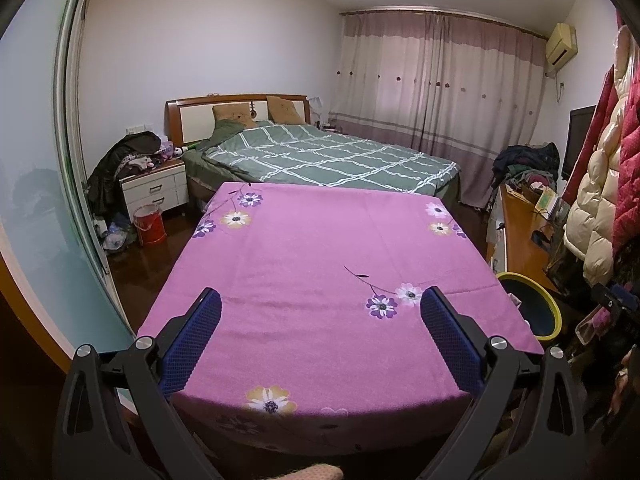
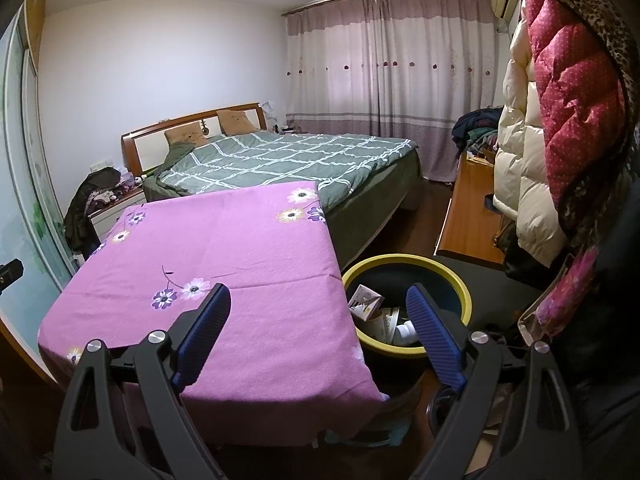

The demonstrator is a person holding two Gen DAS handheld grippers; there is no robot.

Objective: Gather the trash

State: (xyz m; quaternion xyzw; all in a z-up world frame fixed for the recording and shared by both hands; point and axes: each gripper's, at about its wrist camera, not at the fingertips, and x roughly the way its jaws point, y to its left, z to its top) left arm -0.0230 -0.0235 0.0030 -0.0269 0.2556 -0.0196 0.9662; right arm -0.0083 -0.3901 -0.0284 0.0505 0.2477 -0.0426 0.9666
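**A:** so how far along is this trash run? The bench (image 1: 320,264) under the pink flowered cloth (image 2: 224,248) looks totally bare to me from both wrist views.

**B:** yeah, nothing on it that I can spot. The trash (image 2: 380,312) is down in the yellow-rimmed bin (image 2: 464,300), which sits on the floor just beside the bench's right edge. I can make out a small carton, some papery or plastic wrappers and a white bottle. In the left view you only get a slice of that bin (image 1: 554,312), contents hidden.

**A:** grippers?

**B:** left gripper (image 1: 320,304) hovers over the near end of the bench, fingers spread wide, nothing between them. Right gripper (image 2: 318,304) hangs over the bench corner and the bin's near rim, fingers also wide apart and empty.

**A:** so basically done?

**B:** my guess is the bench part is finished. There's clutter by the nightstand (image 1: 156,188) and a red bucket (image 1: 150,224) on the floor, but can't tell if any of that counts as trash.
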